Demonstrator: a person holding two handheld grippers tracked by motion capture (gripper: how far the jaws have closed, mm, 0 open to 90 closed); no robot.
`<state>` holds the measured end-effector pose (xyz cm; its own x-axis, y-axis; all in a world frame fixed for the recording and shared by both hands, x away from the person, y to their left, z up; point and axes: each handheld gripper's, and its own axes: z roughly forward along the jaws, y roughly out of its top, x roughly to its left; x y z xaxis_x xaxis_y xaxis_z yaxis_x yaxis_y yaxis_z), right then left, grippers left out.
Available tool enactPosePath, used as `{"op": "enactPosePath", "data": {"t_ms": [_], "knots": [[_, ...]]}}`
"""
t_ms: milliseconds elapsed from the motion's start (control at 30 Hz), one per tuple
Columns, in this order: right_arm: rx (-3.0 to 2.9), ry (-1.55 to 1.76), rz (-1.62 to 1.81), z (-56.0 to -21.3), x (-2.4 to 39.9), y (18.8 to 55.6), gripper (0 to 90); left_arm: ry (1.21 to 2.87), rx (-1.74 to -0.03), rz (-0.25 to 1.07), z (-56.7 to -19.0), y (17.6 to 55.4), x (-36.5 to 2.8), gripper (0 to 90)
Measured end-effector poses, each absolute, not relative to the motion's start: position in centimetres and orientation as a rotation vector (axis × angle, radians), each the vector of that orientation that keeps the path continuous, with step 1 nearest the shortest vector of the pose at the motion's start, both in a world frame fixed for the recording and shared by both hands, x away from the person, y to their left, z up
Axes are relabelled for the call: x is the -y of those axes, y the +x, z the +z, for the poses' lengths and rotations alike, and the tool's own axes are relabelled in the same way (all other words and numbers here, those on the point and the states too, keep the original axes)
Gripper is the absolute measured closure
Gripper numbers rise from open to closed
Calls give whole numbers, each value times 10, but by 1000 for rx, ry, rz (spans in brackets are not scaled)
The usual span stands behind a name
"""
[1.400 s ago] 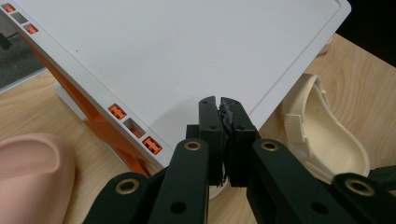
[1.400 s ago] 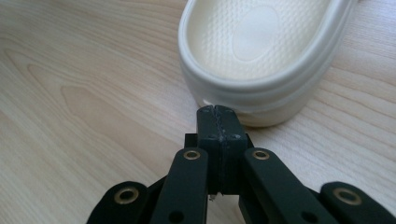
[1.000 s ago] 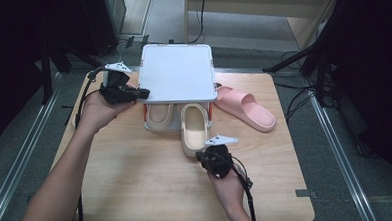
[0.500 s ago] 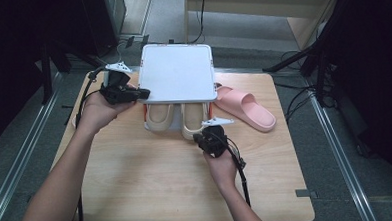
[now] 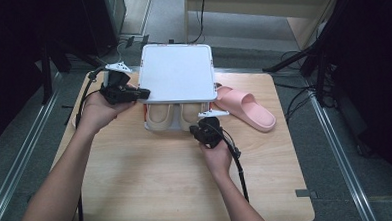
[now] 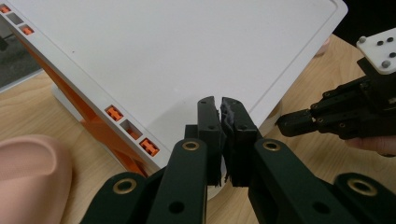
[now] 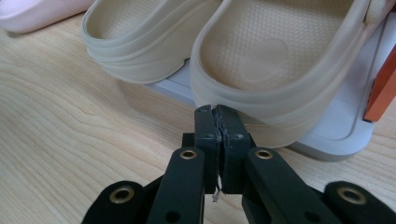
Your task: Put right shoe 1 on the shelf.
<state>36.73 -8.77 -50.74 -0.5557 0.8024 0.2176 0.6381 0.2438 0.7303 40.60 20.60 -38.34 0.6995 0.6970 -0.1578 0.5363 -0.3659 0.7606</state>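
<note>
Two beige clogs [image 5: 173, 116] are sitting side by side in the white box [image 5: 147, 123], heels poking out toward the person, long axes running away from them. The right gripper [image 7: 215, 112], jaws pressed together on nothing, is nosing the nearer heel. The left gripper [image 6: 220, 105], also closed empty, is resting at the lid [image 5: 177, 71]. One pink slipper [image 5: 246, 107] is lying right of the box.

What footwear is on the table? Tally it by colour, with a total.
Beige clogs: 2, side by side in the white box
Pink slide sandal: 1, on the table beside the box
Total: 3
</note>
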Motion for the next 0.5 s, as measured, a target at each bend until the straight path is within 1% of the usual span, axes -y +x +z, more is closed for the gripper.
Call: {"op": "enactPosePath", "data": {"t_ms": [133, 200, 267, 400, 500], "knots": [[-2347, 1361, 1190, -504, 91, 360, 849, 2050, -960, 228, -383, 406, -206, 839], [-2360, 1344, 1198, -499, 94, 353, 823, 2044, -972, 210, -381, 407, -207, 784], [-2369, 1310, 1220, -491, 100, 344, 782, 2040, -982, 197, -380, 406, -210, 732], [-2395, 1264, 1257, -479, 113, 329, 686, 2008, -1005, 203, -373, 401, -218, 689], [-2439, 1253, 1283, -473, 130, 315, 633, 1994, -1024, 208, -368, 396, -226, 631]]}}
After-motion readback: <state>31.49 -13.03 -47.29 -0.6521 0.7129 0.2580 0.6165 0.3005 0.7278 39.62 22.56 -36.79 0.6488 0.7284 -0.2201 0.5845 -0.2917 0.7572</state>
